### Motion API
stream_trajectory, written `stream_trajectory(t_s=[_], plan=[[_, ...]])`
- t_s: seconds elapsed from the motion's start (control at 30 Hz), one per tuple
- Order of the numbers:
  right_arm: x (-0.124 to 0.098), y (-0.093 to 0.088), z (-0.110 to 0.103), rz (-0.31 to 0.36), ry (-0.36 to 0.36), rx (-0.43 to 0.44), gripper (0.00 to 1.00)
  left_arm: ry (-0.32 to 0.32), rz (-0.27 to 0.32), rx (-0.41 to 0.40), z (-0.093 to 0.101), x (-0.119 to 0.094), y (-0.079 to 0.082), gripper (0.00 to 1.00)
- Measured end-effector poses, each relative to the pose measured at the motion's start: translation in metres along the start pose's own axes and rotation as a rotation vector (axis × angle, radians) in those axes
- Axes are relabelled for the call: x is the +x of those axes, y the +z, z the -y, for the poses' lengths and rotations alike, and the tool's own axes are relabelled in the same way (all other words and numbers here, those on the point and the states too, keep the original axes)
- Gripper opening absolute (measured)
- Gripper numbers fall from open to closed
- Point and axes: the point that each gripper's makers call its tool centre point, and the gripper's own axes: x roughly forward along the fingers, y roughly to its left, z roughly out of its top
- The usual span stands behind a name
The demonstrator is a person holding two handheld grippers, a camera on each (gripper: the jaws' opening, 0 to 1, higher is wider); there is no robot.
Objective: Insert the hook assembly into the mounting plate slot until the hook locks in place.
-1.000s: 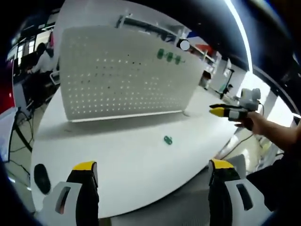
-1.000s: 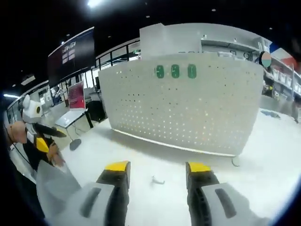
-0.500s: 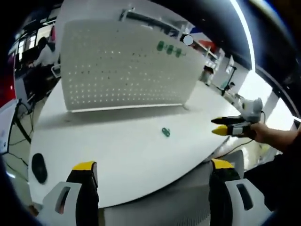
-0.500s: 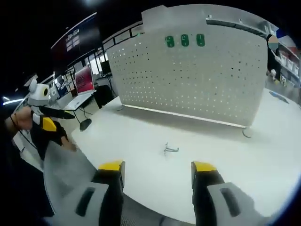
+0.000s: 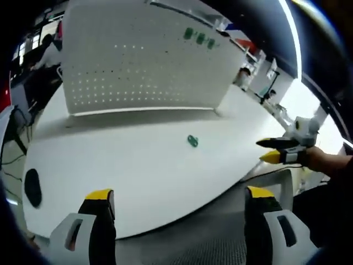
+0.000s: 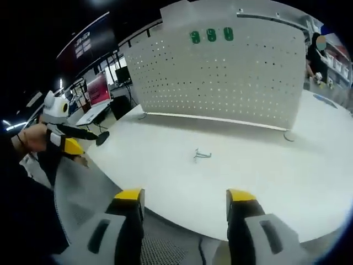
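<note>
Green and small, the hook assembly [image 5: 192, 141] lies alone mid-table, before the pegboard [image 5: 138, 61]; it looks light and hard. The left gripper [image 5: 179, 201] has jaws spread, holding nothing.

White table [image 6: 309, 182] looks smooth. A thin metal hook [image 6: 202, 155] lies flat there; pinch its middle. The right gripper [image 6: 185, 199] is spread wide too.

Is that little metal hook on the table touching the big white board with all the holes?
Apart. In the right gripper view the hook lies alone on the table, with bare tabletop between it and the pegboard.
</note>
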Motion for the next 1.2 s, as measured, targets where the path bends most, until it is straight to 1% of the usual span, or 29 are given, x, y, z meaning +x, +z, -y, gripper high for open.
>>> stream_trajectory(t_s=[0.03, 0.07, 0.23, 0.33, 0.4, 0.47, 0.6, 0.67, 0.7, 0.73, 0.83, 0.97, 1.0, 1.13, 1.2], plan=[[-0.002, 0.004, 0.004, 0.026, -0.015, 0.004, 0.51, -0.011, -0.005, 0.0, 0.003, 0.007, 0.001, 0.97], [-0.003, 0.004, 0.004, 0.024, -0.015, 0.004, 0.47, -0.019, -0.005, 0.003, 0.005, 0.012, 0.002, 0.97], [-0.001, 0.01, 0.012, 0.042, -0.015, 0.029, 0.48, -0.062, 0.003, 0.034, 0.019, 0.042, 0.014, 0.93], [-0.001, 0.013, 0.016, 0.063, -0.028, 0.038, 0.48, -0.12, 0.03, 0.032, 0.032, 0.06, 0.024, 0.93], [-0.001, 0.012, 0.019, 0.072, -0.036, 0.062, 0.48, -0.135, 0.029, 0.035, 0.038, 0.073, 0.028, 0.93], [-0.001, 0.008, 0.021, 0.065, -0.041, 0.081, 0.48, -0.144, 0.02, 0.047, 0.042, 0.088, 0.031, 0.92], [0.001, 0.001, 0.021, 0.052, -0.04, 0.091, 0.46, -0.153, 0.015, 0.069, 0.05, 0.116, 0.035, 0.91], [0.001, -0.001, 0.021, 0.047, -0.036, 0.091, 0.46, -0.144, 0.004, 0.068, 0.052, 0.129, 0.035, 0.89], [0.001, -0.001, 0.021, 0.047, -0.034, 0.088, 0.45, -0.135, -0.012, 0.063, 0.05, 0.134, 0.033, 0.88], [0.002, -0.001, 0.021, 0.047, -0.033, 0.087, 0.44, -0.112, -0.028, 0.052, 0.047, 0.142, 0.032, 0.86], [0.004, 0.001, 0.025, 0.056, -0.038, 0.102, 0.44, -0.074, -0.034, 0.011, 0.043, 0.157, 0.033, 0.84], [0.008, 0.004, 0.026, 0.063, -0.038, 0.116, 0.43, -0.051, -0.032, 0.032, 0.046, 0.176, 0.037, 0.78], [0.009, 0.005, 0.026, 0.066, -0.035, 0.118, 0.43, -0.049, -0.029, 0.033, 0.046, 0.177, 0.038, 0.76], [0.01, 0.006, 0.026, 0.065, -0.026, 0.115, 0.42, -0.02, -0.03, 0.039, 0.048, 0.195, 0.043, 0.72], [0.009, 0.004, 0.028, 0.061, -0.025, 0.114, 0.42, -0.004, -0.04, 0.068, 0.048, 0.203, 0.044, 0.66]])
